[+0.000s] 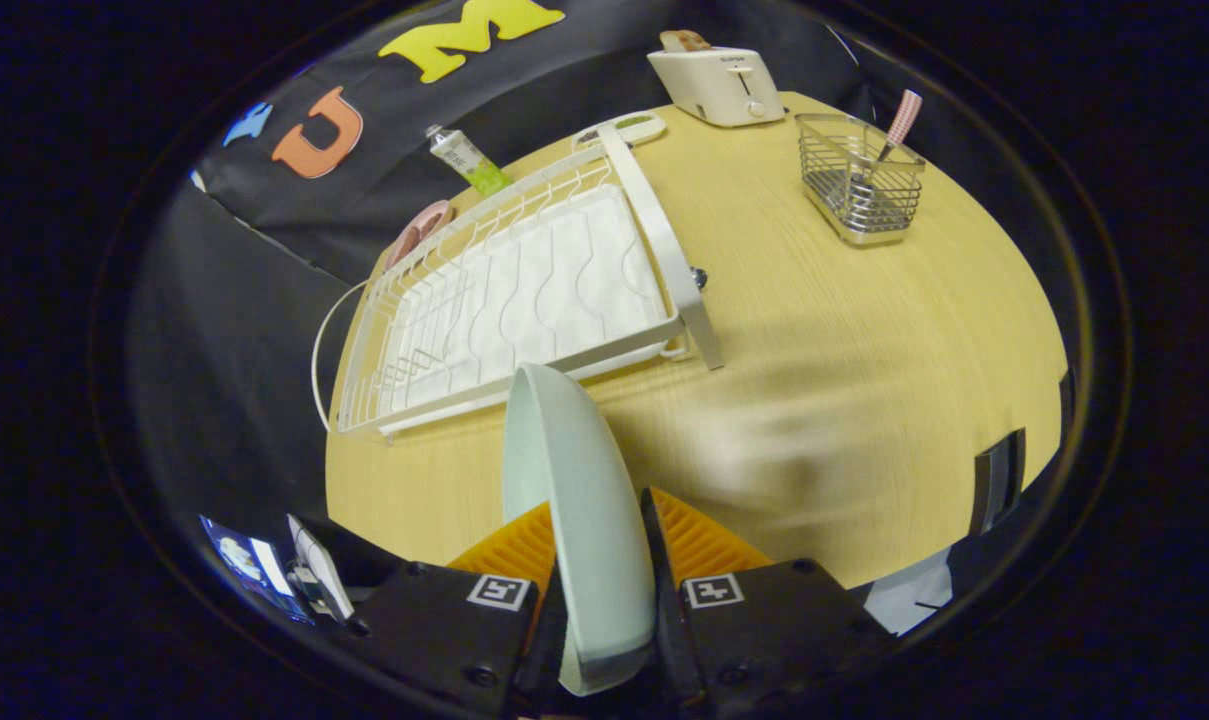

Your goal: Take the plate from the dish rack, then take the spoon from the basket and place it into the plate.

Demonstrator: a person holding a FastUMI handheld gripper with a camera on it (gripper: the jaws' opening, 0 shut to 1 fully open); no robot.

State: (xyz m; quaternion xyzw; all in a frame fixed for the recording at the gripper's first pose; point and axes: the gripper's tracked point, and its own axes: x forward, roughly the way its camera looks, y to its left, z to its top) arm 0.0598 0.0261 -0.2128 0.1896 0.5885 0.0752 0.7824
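Gripper view shows the plate (584, 500) standing on edge between the two fingers (554, 545), which are clamped on it from both sides, so it is clear of the dish rack (524, 290) and held above the table (844, 330). The rack lies just beyond the plate, its white tray bare. Well beyond the fingers, toward the far side of the table, the wire basket (861, 180) stands with the spoon (889, 135) leaning inside it, handle sticking up. A toaster (719, 85) sits behind the basket.

From where I stand, the risk is the setting-down. The plate is pinched upright by its rim, and if it is let go before it is tipped flat it may roll or topple and clatter on the table. A smooth rim between two pads could also slip if the wrist swings fast; the blur over the tabletop suggests motion. Placing it too close to the rack or the table's edge would leave little room for the spoon later.
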